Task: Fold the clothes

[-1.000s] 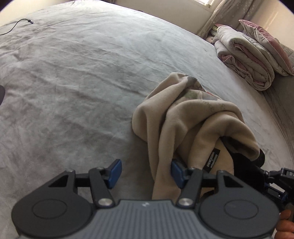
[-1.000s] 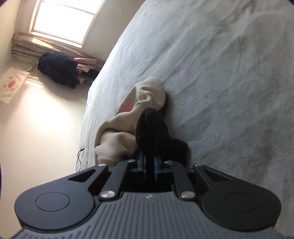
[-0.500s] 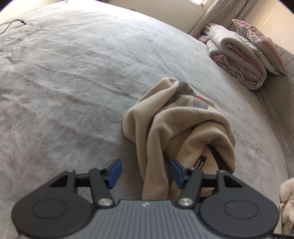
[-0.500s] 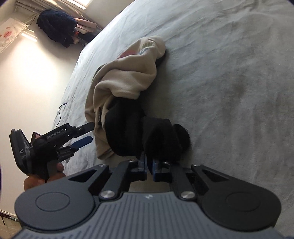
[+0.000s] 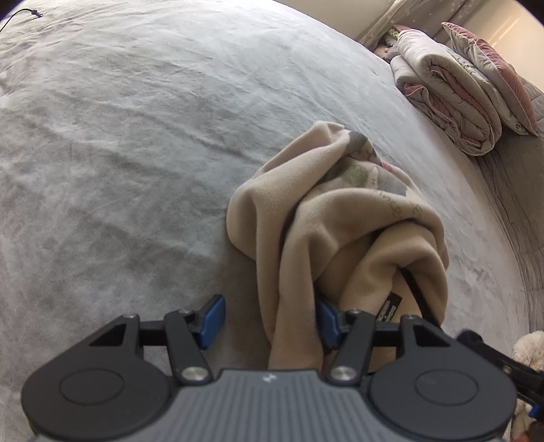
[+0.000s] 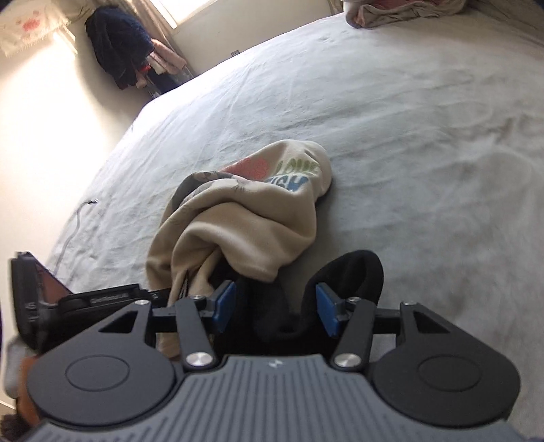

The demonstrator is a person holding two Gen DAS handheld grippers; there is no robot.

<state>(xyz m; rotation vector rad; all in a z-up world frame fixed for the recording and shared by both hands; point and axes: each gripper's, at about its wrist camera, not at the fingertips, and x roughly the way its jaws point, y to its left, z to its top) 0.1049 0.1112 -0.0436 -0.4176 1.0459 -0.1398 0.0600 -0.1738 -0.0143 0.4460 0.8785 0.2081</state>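
The beige sweatshirt (image 6: 244, 217) lies crumpled in a heap on the grey bedspread (image 6: 408, 119), right in front of me. Its print faces up at the far end: a red flower shape, then green letters that look like "LOVE" and blue ones below, partly folded under, that I can't read in full. A small black label (image 5: 389, 307) is sewn at the near edge; its white writing is too small to make out.

My right gripper (image 6: 275, 307) has just been opening, and its blue pads now stand well apart. A black garment (image 6: 353, 272) bunches between and around them, but the pads don't press on it. It tucks under the sweatshirt's hem.

My left gripper (image 5: 268, 321) stands about half open. A fold of beige cloth hangs down between the pads, close against the right-hand one, but nothing is clamped.

Further out: a folded quilt (image 5: 445, 91) and a pink-edged pillow (image 5: 493, 71) at the far corner of the bed, a thin cable (image 5: 20, 13) on the bedspread, and dark clothes (image 6: 119, 44) hanging by the window.
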